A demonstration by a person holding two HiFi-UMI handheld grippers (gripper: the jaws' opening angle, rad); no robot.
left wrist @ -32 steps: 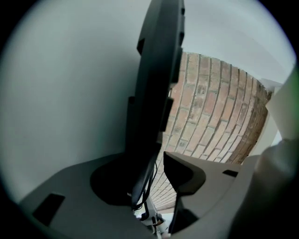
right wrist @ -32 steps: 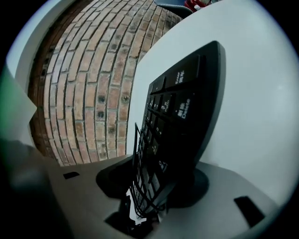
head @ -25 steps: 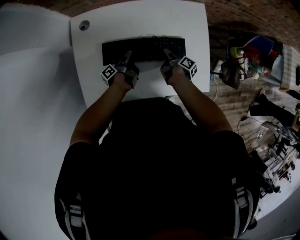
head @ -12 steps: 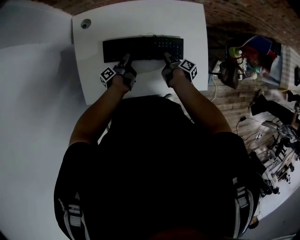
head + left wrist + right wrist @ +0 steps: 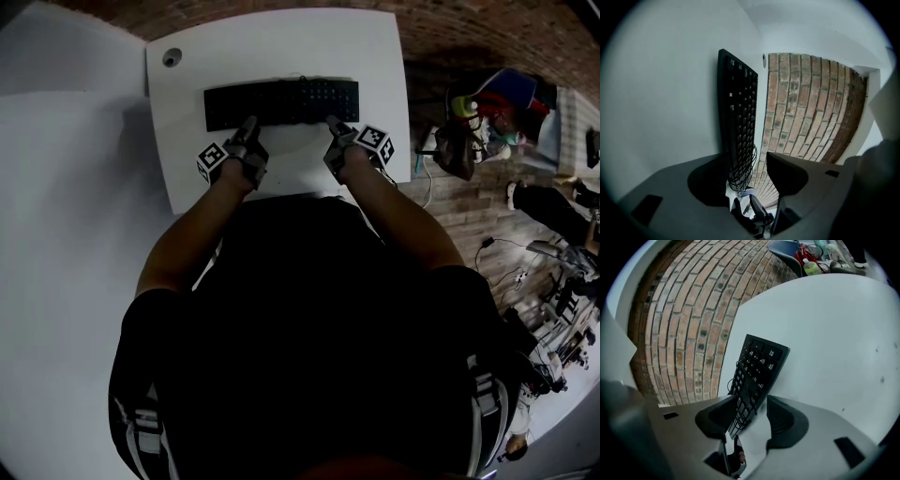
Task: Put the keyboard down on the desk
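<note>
The black keyboard (image 5: 281, 101) lies flat across the white desk (image 5: 281, 37). My left gripper (image 5: 247, 127) is at the keyboard's near edge toward its left end, and my right gripper (image 5: 332, 126) is at the near edge toward its right end. In the left gripper view the keyboard (image 5: 738, 112) runs in between the jaws of the left gripper (image 5: 747, 176). Those jaws are opening, with a gap beside the keyboard. In the right gripper view the keyboard (image 5: 759, 364) reaches in between the wide-apart jaws of the right gripper (image 5: 752, 420), with bare desk showing beside it. A coiled black cable (image 5: 740, 383) lies on the keys.
A round cable hole (image 5: 171, 57) sits in the desk's far left corner. Right of the desk, on the brick floor, stands a chair with a bag and bottles (image 5: 487, 108). A person's legs (image 5: 553, 202) and cluttered gear are farther right. A pale surface flanks the desk's left side.
Both grippers have drawn back a little toward me, from over the keyboard's front to its near edge. The keyboard stays lying on the desk.
</note>
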